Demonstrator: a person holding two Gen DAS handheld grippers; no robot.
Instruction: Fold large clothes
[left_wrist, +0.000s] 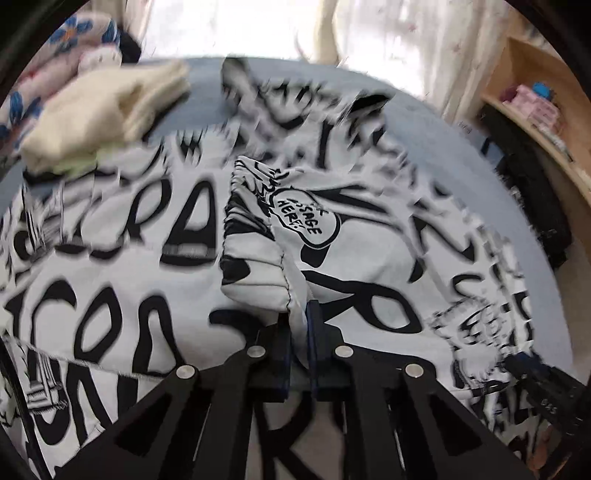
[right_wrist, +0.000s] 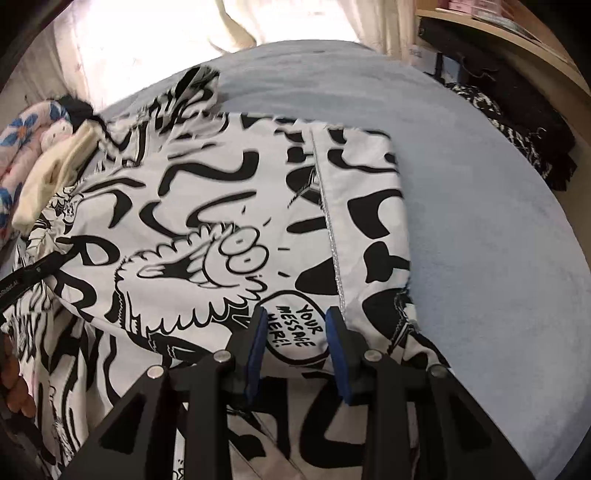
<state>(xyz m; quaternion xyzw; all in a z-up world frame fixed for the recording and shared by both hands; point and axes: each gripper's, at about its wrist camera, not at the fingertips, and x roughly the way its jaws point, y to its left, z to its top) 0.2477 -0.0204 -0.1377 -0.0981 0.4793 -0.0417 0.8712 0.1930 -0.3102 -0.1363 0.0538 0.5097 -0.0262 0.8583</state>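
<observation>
Now | left claw (left_wrist: 298, 317) pinching garment (left_wrist: 110, 221) fold, blurred | right claw (right_wrist: 295, 325) released above cloth

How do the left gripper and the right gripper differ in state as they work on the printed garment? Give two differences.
1. The left gripper is shut, pinching a bunched fold of the printed garment; the right gripper is open, its jaws apart.
2. The left gripper lifts its fold off the bed; the right gripper holds nothing, with flat cloth between its blue pads.

Both point down at the same garment.
</observation>
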